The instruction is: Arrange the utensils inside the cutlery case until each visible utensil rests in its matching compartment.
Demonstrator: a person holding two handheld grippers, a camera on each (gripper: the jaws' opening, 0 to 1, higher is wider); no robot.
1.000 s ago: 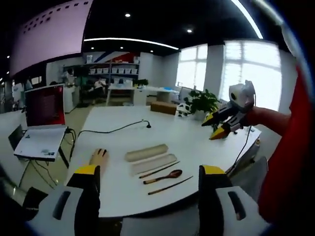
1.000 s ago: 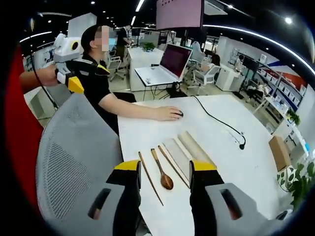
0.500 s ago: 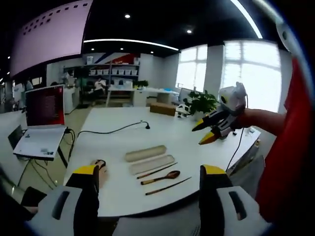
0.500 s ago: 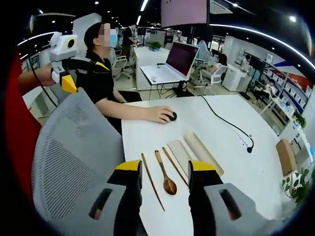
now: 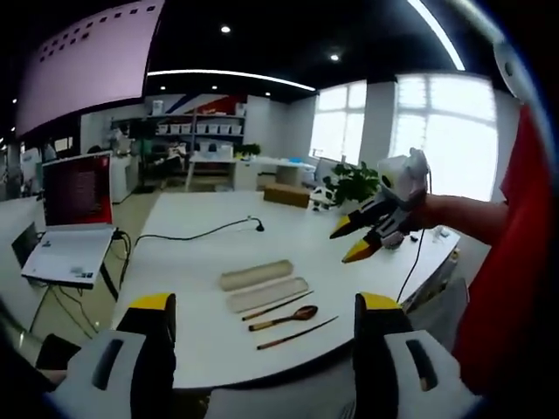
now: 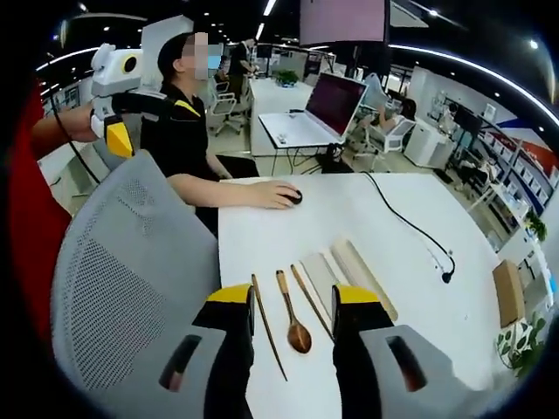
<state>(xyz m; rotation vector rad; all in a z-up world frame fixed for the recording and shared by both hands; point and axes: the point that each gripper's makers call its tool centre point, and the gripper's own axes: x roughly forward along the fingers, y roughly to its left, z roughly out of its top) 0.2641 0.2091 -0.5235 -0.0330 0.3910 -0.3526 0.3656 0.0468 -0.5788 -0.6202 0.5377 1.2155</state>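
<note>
On the white table [image 5: 201, 227] lies a beige cutlery case in two long parts, a lid [image 5: 256, 274] and a tray [image 5: 266, 294]. Beside it sit a wooden chopstick [image 5: 278, 305], a wooden spoon [image 5: 285, 319] and a second chopstick [image 5: 298, 332]. My left gripper [image 5: 265, 303] hovers open, well short of them. The right gripper [image 5: 351, 240] hangs in the air at the right, jaws apart. In the right gripper view, the spoon [image 6: 291, 321] and both chopsticks [image 6: 267, 326] [image 6: 311, 301] lie between my open right gripper [image 6: 293, 297] jaws, with the tray [image 6: 320, 271] and lid [image 6: 362, 278] beyond. The left gripper [image 6: 117, 131] is up at the left.
A grey mesh chair back [image 6: 131, 262] stands between me and the table edge. A seated person rests a hand on a mouse [image 6: 293, 197]. A laptop [image 6: 319, 109] sits on another desk behind, and a black cable [image 6: 410, 229] crosses the table. A potted plant [image 5: 349, 183] stands at the far end.
In the left gripper view the right gripper has drifted left and lower, toward the table. The person's hand has left the left gripper view. Both cameras shifted slightly; utensils and case lie unmoved.
</note>
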